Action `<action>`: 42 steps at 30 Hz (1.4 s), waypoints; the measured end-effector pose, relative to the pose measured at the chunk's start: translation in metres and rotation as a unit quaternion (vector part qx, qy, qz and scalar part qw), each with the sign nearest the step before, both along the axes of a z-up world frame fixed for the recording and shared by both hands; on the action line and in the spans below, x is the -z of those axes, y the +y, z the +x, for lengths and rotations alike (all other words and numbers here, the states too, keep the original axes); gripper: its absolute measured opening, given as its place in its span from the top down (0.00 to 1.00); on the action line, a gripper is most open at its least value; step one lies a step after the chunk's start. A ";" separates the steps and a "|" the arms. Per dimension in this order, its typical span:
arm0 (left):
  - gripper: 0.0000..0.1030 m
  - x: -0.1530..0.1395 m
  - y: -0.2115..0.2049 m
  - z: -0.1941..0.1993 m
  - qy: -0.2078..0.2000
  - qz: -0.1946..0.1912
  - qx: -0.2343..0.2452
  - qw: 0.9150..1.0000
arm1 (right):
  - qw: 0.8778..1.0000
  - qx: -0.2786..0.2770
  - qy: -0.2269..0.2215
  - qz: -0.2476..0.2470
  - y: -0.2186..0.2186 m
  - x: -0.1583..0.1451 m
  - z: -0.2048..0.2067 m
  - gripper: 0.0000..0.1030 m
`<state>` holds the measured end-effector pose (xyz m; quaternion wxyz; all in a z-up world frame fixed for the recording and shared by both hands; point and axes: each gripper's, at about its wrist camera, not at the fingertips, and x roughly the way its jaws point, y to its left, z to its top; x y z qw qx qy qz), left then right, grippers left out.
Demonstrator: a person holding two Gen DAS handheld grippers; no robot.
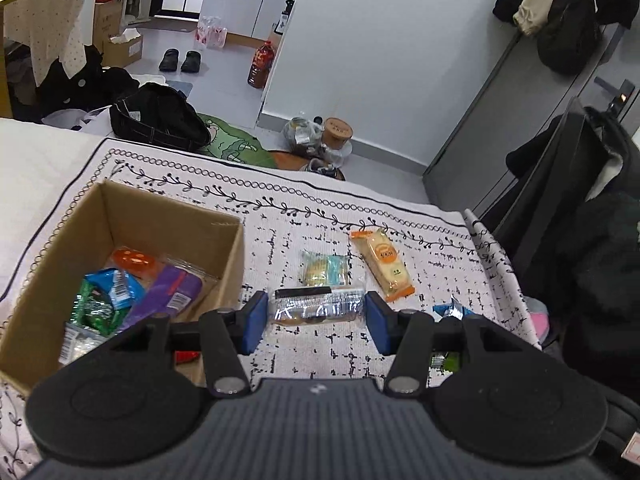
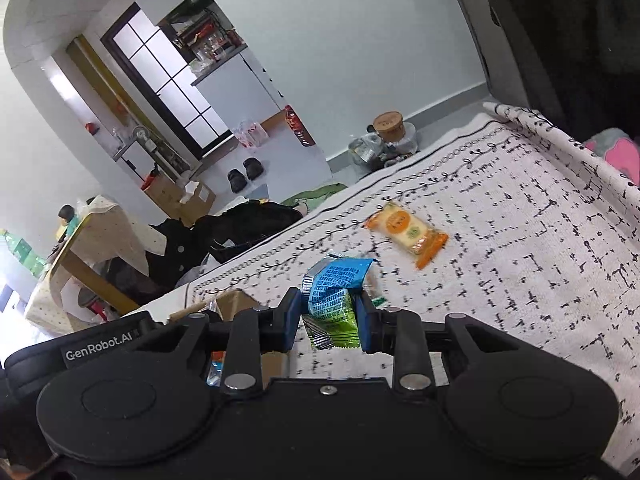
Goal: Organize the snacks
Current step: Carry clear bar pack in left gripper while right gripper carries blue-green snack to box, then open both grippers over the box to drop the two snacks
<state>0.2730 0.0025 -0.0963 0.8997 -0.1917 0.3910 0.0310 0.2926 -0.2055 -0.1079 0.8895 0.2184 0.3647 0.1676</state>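
My left gripper (image 1: 316,318) is shut on a clear snack packet (image 1: 316,307) with a black strip, held across its blue pads above the patterned cloth. Left of it stands an open cardboard box (image 1: 230,268) holding several wrapped snacks. My right gripper (image 2: 329,320) is shut on a blue and green snack packet (image 2: 334,292), lifted off the cloth. An orange-ended biscuit packet (image 1: 384,264) (image 2: 408,230) lies flat on the cloth further off. A pale green and yellow packet (image 1: 325,267) lies just beyond the left gripper's load.
The patterned cloth (image 1: 436,248) covers a raised surface whose far edge drops to a grey floor. A dark chair with clothing (image 1: 592,216) stands at the right. A black bag (image 1: 160,120) rests past the far left edge. The box's corner (image 2: 236,300) shows beside the right gripper.
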 end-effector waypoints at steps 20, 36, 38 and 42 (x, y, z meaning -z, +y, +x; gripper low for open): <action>0.50 -0.053 0.092 -0.055 -0.059 -0.048 -0.065 0.995 | 0.999 -0.021 -0.028 -0.003 0.064 -0.032 -0.027 0.72; 0.48 -0.040 0.143 -0.070 -0.032 -0.081 -0.114 0.990 | 0.998 -0.058 -0.014 0.005 0.118 -0.019 -0.024 0.72; 0.45 -0.035 0.146 -0.066 -0.020 -0.088 -0.117 0.989 | 0.998 -0.060 -0.010 0.006 0.121 -0.017 -0.021 0.72; 0.38 -0.024 0.152 -0.063 0.001 -0.102 -0.125 0.987 | 0.998 -0.064 -0.005 0.005 0.128 -0.013 -0.016 0.72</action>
